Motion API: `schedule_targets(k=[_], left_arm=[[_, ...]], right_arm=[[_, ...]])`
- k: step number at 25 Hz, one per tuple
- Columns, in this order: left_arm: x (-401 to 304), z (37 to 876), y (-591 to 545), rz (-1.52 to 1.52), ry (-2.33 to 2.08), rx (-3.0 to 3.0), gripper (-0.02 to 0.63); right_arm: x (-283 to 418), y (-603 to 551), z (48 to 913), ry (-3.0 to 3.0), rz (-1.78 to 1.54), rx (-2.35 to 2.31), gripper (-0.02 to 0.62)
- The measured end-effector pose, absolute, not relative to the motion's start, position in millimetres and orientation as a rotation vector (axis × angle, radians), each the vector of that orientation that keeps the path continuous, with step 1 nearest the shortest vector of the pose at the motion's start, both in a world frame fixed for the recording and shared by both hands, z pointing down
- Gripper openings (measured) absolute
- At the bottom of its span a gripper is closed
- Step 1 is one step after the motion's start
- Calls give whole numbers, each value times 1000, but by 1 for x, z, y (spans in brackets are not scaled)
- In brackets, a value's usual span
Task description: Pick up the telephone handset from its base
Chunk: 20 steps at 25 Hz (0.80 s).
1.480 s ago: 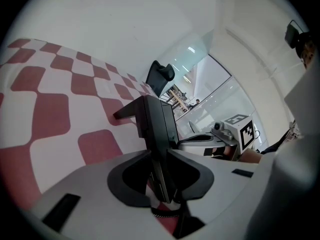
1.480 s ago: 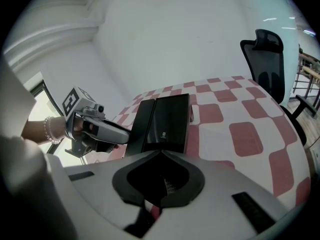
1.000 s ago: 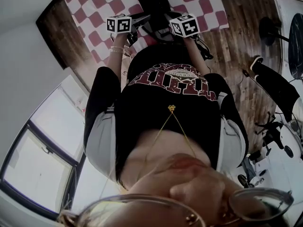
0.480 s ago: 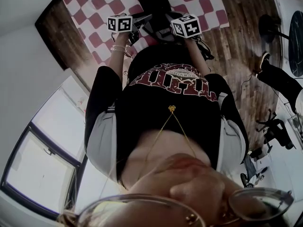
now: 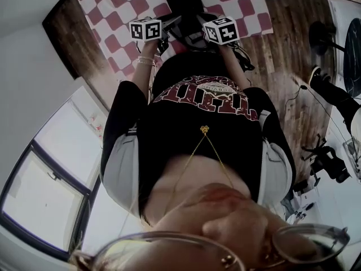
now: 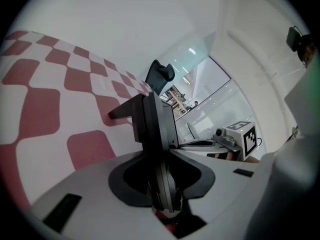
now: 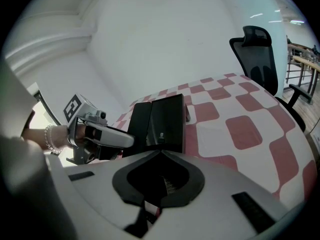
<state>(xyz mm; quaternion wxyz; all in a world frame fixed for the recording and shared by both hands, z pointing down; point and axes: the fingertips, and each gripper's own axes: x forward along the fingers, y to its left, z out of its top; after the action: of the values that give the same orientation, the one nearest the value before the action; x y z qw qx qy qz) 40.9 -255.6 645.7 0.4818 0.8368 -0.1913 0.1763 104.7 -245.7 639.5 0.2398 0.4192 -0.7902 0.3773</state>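
Telephone handset [image 7: 141, 126] appears to lie along the left side of its base [image 7: 169, 120], close to the near edge of the tabletop [image 5: 113, 4], about midway along it. Left gripper [image 5: 169, 22] and right gripper [image 5: 198, 22] hover just short of it, both closed on nothing. It looks like rigid, light, slick plastic, so I'd clamp the slim middle bar squarely.

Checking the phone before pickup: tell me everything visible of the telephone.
The telephone is a black, boxy unit, matt plastic by its look, with a darker strip along the side nearer the left gripper, perhaps the seated handset. It lies on the red-and-white checked cloth. The gripper reaches toward that side; touching cannot be told.
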Motion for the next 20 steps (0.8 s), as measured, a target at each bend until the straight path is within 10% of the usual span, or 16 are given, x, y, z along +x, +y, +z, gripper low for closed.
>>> schedule_targets(k=[20], left_arm=[[40, 638, -249, 350, -507, 2042, 89]], right_arm=[[103, -246, 643, -2191, 989, 1072, 20]])
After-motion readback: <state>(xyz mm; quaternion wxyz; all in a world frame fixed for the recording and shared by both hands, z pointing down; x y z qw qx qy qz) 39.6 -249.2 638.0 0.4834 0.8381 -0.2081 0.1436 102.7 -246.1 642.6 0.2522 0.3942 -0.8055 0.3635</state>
